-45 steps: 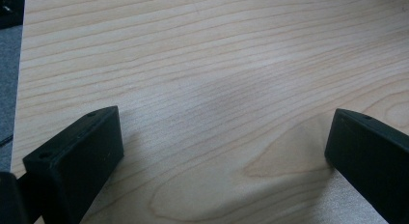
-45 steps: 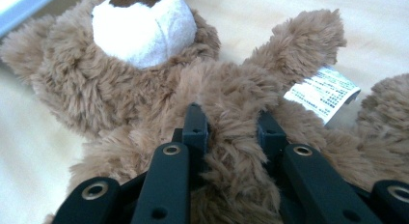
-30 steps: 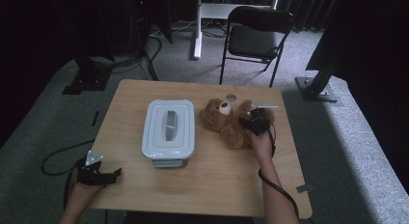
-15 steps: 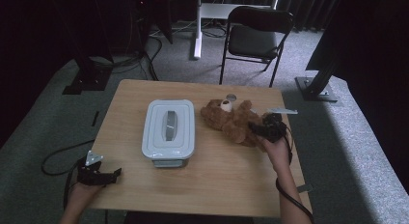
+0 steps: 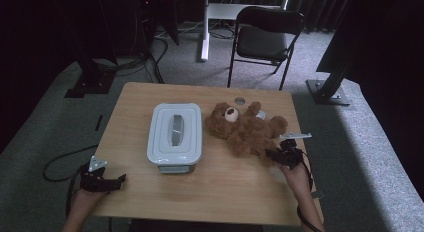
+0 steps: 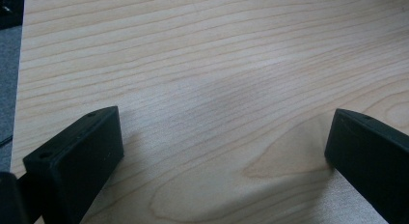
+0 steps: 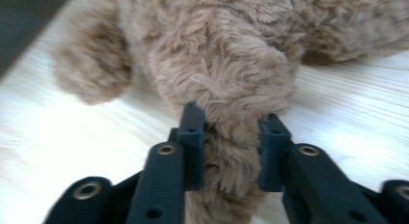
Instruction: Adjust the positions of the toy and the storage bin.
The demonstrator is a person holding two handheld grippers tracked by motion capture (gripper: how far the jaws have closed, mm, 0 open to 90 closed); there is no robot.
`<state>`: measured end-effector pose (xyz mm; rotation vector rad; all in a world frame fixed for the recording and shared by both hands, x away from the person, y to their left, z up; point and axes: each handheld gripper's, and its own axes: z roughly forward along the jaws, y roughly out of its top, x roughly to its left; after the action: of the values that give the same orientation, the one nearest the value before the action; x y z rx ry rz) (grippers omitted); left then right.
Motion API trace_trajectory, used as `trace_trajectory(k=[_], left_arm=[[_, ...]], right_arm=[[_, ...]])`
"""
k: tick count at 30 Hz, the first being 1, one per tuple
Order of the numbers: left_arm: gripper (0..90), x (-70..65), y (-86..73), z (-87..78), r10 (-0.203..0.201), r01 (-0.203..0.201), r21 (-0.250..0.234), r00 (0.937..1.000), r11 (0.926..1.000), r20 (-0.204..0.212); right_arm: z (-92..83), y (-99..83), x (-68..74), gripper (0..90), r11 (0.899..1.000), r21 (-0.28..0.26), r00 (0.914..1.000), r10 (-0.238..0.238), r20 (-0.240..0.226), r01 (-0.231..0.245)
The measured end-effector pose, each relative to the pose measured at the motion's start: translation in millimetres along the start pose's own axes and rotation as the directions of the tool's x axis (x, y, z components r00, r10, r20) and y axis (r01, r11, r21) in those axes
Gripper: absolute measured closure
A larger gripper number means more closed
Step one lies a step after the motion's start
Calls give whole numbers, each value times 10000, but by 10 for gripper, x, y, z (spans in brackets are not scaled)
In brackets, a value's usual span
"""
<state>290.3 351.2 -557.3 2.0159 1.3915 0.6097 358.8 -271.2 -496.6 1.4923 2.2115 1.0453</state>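
A brown teddy bear (image 5: pixel 244 130) lies on its back on the wooden table (image 5: pixel 225 192), right of centre, its head toward the white box. My right gripper (image 5: pixel 276 155) is at the bear's near right end. In the right gripper view its jaws have just been closing, and the pads press into one furry leg of the bear (image 7: pixel 231 64) from both sides, so the right gripper (image 7: pixel 234 125) is shut on it. My left gripper (image 5: pixel 118 179) rests at the table's front left corner. It (image 6: pixel 224 132) stands wide open over bare wood, with nothing between its fingers.
A white lidded box (image 5: pixel 175 132) with a grey handle stands mid-table, left of the bear. A small round disc (image 5: pixel 239 100) lies near the far edge. A black folding chair (image 5: pixel 267 37) and stand bases are on the carpet beyond the table.
My right gripper has moved from the bear's far right side toward the near edge and closed on a leg. The left gripper has stayed put.
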Motion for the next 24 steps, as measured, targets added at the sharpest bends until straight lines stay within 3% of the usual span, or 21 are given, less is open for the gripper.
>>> trace_trajectory(k=[5, 10, 13, 18, 23, 24], left_arm=[[5, 0, 0, 0, -4, 4, -2, 10000, 10000, 0], [5, 0, 0, 0, -1, 1, 0, 10000, 10000, 0], [5, 0, 0, 0, -1, 1, 1, 10000, 10000, 2], [5, 0, 0, 0, -1, 1, -1, 10000, 10000, 1], [5, 0, 0, 0, 0, 0, 1, 10000, 10000, 2], [5, 0, 0, 0, 1, -1, 0, 10000, 10000, 2]], right_arm=[[-46, 3, 222, 757, 9990, 146, 9956, -417, -839, 431], [-39, 28, 466, 758, 9971, 135, 9820, -716, -1749, 751], [-1, 59, 615, 755, 9966, 376, 9718, -625, -2273, 729], [100, 87, 870, 755, 9936, 592, 9623, -772, -2606, 957], [245, 107, 1124, 753, 9893, 677, 9431, -1014, -3166, 1291], [288, 106, 1176, 748, 9882, 661, 9350, -1080, -3378, 1381]])
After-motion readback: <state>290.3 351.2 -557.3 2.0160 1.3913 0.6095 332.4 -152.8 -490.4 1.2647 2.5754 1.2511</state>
